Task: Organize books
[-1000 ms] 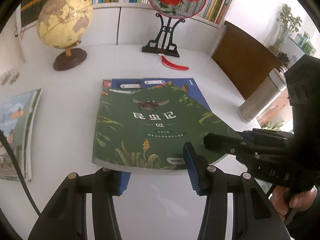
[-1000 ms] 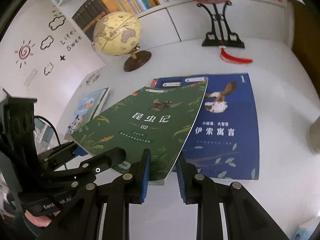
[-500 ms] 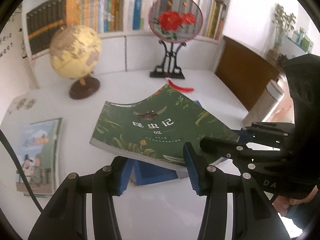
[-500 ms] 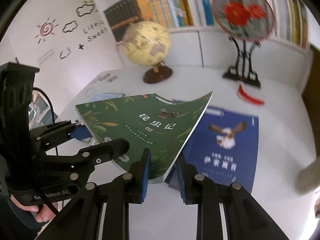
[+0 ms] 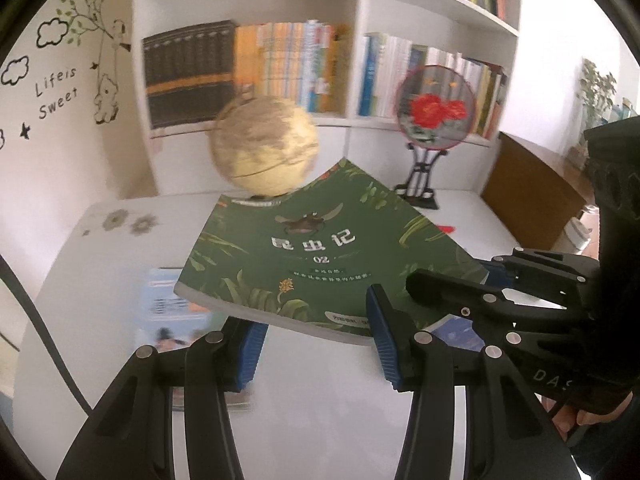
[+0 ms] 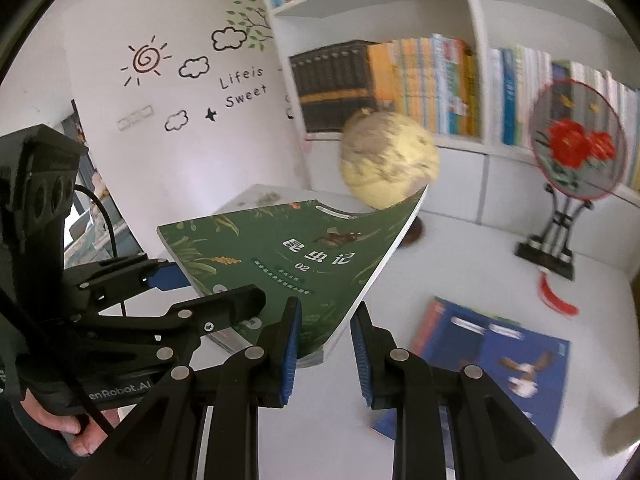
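Both grippers clamp the green book (image 6: pixel 288 256) at lower centre, left gripper (image 5: pixel 316 344) and right gripper (image 6: pixel 324 350); its bowed cover could slip free over the blue book (image 6: pixel 496 364).

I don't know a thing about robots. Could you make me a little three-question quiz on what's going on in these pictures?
1. True or false: the blue book lies flat on the table.
2. Which book do the jaws hold up in the air?
A. the blue book
B. the green book
C. a black book from the shelf
3. Fill in: in both views, the fan with red flowers stands to the ___ of the globe.

Key: 1 true; 2 B; 3 right.
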Available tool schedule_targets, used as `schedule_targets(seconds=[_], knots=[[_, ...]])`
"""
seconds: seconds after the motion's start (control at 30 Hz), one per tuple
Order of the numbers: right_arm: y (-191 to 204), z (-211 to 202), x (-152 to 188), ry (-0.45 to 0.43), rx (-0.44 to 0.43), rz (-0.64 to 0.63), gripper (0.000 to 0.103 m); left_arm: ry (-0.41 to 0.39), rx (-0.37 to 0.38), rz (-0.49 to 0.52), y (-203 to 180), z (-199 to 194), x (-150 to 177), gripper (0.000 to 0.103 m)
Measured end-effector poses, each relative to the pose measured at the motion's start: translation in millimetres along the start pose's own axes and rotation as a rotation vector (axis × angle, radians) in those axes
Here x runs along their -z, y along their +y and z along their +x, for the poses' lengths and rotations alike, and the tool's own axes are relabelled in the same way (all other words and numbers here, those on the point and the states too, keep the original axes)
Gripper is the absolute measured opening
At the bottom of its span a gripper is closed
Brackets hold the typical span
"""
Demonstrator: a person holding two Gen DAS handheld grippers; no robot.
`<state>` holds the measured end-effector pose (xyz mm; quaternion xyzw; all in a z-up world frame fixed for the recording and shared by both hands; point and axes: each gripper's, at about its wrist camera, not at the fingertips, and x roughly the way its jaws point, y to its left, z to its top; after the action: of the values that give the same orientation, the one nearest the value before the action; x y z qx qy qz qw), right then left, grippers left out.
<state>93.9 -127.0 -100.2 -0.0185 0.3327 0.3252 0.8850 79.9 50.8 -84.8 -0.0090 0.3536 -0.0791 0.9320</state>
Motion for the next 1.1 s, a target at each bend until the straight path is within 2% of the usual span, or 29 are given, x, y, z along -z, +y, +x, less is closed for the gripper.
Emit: schedule_targets(seconds=[0.27,0.43,0.57,0.77,0.9,1.0,1.1], knots=[[83,96,-20,0.052,0.027,0.009,0.024,0.049,0.004,0.012,106,21,5,0.045],[92,153,-20,0.092,0.015,0.104,0.024,0.107,0.049,-0.037,151,58,20,0.045],[100,187,-10,0.130,0.035,0.131,0.025,0.156,0.090,-0.105,172,78,39,0.045],[105,210,7,0.204,0.054,0.173,0.026,0.221,0.101,-0.124,188,88,66,0.047],[107,221,16,0.255,0.053,0.206,0.026,0.268,0.091,-0.178,200,95,78,0.047],[108,233,21,0.329,0.049,0.223,0.027,0.306,0.058,-0.213,211,101,88,0.047],[102,240,27,0.406,0.050,0.270,0.030,0.366,-0.027,-0.219,216,106,98,0.047]])
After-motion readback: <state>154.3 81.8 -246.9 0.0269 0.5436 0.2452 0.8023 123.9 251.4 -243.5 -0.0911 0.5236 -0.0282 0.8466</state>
